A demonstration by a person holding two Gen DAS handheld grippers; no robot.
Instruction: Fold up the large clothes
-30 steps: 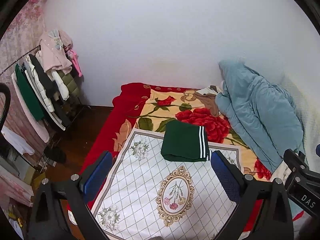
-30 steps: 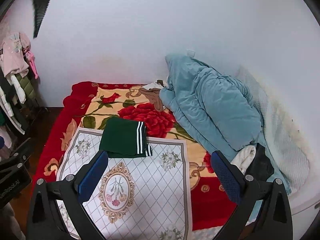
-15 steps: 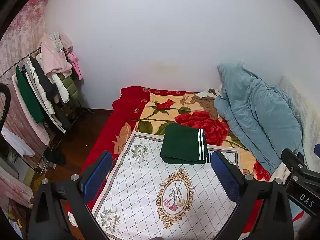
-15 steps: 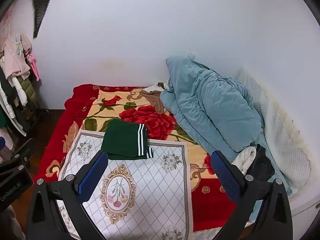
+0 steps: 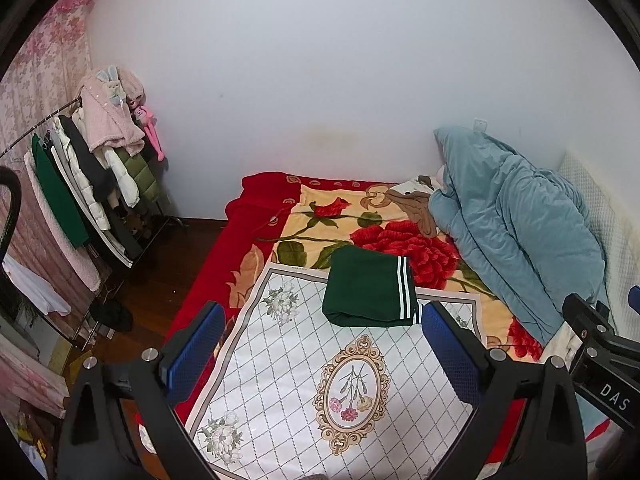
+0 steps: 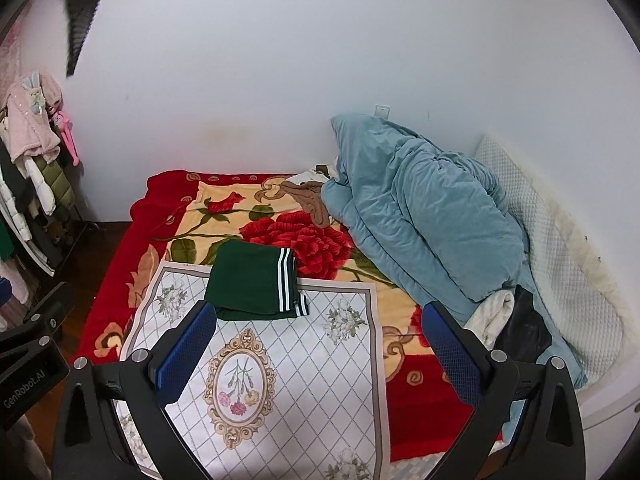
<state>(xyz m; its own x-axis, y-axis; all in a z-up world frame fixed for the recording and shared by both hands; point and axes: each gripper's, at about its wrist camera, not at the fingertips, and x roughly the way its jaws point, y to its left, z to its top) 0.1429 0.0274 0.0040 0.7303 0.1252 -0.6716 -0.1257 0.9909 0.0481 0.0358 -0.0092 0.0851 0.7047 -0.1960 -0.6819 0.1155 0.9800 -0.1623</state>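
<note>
The left hand-held gripper (image 5: 320, 354) is held raised above the near end of the bed (image 5: 260, 216), pointed forward and down, its blue-padded fingers (image 5: 195, 354) spread wide with nothing between them. The right hand-held gripper (image 6: 318, 354) is held in a like pose, level with its partner and equally wide and empty. The folded green garment (image 5: 370, 292) with white stripes is seen ahead of both, beyond the fingertips, lying flat across the far edge of the patterned white mat (image 5: 304, 380) and onto the rose blanket (image 5: 400, 240). No contact with the garment is made by either hand-held gripper. A bundled blue quilt (image 6: 420, 216) is heaped ahead and to the right; a clothes rack (image 5: 80, 184) stands off to the left.
</note>
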